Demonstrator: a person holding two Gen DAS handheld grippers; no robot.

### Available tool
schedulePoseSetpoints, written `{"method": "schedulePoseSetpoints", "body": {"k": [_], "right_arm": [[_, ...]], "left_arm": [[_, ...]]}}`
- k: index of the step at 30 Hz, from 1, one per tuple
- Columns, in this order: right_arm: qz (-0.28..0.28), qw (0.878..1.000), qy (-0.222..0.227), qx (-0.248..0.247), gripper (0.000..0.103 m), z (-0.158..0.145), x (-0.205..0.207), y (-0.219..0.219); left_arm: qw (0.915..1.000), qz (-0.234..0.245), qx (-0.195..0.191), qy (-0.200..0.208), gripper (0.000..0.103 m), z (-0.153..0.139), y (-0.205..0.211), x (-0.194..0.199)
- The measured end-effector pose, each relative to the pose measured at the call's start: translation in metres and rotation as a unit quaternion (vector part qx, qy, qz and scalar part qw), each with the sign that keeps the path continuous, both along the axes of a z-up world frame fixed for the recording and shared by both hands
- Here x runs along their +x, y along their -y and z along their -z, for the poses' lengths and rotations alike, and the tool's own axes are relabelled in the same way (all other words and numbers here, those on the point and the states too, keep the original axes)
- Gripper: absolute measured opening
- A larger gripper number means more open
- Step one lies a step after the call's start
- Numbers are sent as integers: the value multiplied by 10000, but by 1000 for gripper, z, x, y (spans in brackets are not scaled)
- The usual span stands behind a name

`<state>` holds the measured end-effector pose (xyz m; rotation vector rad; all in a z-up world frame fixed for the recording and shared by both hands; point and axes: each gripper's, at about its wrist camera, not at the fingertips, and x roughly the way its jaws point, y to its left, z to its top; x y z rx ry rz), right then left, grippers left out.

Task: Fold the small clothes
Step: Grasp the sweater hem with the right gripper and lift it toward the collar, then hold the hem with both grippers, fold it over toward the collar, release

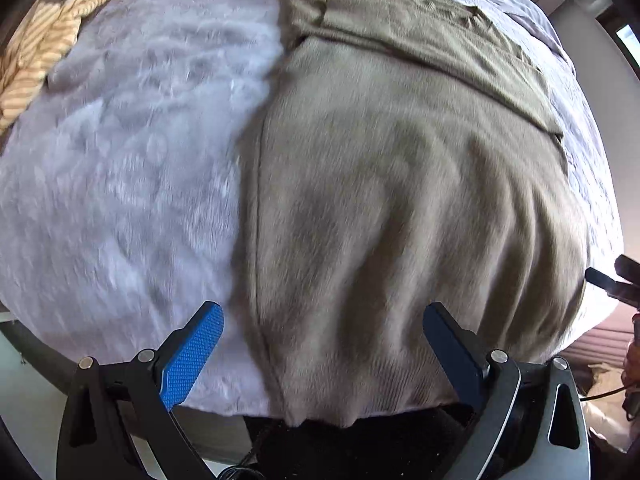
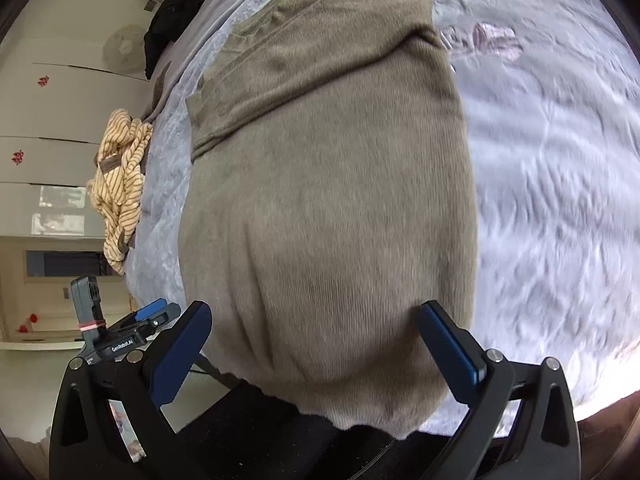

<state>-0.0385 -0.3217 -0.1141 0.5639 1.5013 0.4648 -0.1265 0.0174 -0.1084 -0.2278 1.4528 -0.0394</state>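
Note:
An olive-brown knit sweater [image 1: 380, 200] [image 2: 332, 200] lies flat on the pale fuzzy bed cover [image 1: 120, 200] [image 2: 552, 184]. One sleeve is folded across its far part. Its near hem hangs a little over the bed's front edge. My left gripper [image 1: 322, 312] is open just above the hem, straddling the sweater's left seam, with nothing between its blue pads. My right gripper [image 2: 316, 310] is open too, hovering over the hem's right half, and holds nothing. The left gripper [image 2: 152, 316] also shows at the lower left of the right wrist view. The right gripper [image 1: 616, 276] shows at the edge of the left wrist view.
A crumpled yellow striped garment [image 1: 52, 36] [image 2: 120, 176] lies at the bed's far left. Dark clothes [image 2: 176, 12] are piled farther back. White wardrobe doors [image 2: 48, 120] and a fan [image 2: 124, 48] stand beyond the bed. A dark surface lies below the bed's front edge.

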Motion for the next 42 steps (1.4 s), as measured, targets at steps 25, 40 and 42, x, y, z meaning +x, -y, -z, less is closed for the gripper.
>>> {"method": "schedulePoseSetpoints", "body": {"k": [25,40,42], "right_arm": [[508,9866,-724,1372,75,78,-94,37],[460,9810,-1005,1596,11,97,-102,23],[484,9806,-834,1707,10,87,-104,23]], "left_arm": [[9824,59,-1868,8,100,44,-21,-43],[9792,-20,-2027,-29,13,54,-35,-42],[9698,-234,-2426,28,13,53,-45,-43]]}}
